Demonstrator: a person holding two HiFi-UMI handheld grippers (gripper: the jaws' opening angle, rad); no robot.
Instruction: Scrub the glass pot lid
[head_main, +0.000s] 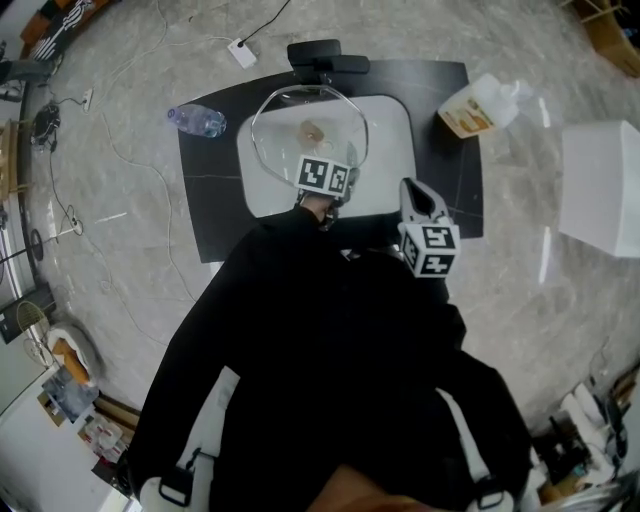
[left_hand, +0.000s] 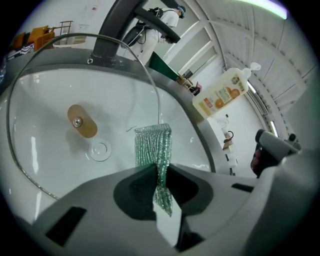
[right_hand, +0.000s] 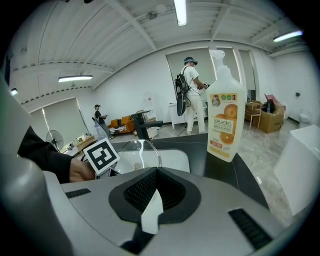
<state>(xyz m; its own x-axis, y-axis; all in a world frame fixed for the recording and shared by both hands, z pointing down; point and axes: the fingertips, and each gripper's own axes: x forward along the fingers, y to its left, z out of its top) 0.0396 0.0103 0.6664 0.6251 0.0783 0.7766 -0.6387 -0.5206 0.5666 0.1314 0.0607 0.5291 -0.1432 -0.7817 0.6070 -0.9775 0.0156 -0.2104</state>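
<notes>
The glass pot lid (head_main: 285, 115) with a wooden knob (head_main: 312, 132) lies in the white sink (head_main: 390, 130). In the left gripper view the knob (left_hand: 82, 120) shows through the glass, and the lid's metal rim (left_hand: 159, 102) curves past the jaws. My left gripper (left_hand: 157, 167) is shut on a green glittery scrub cloth (left_hand: 153, 145), which hangs over the lid's near part. In the head view the left gripper (head_main: 326, 176) hovers over the lid's near edge. My right gripper (head_main: 415, 192) is held off to the right of the sink, shut with nothing in it (right_hand: 155, 175).
A black faucet (head_main: 325, 55) stands behind the sink. An orange dish soap bottle (head_main: 480, 105) stands on the black counter (head_main: 215, 200) at the right, a plastic water bottle (head_main: 197, 120) at the left. A white box (head_main: 603, 185) is on the floor further right. People stand far off.
</notes>
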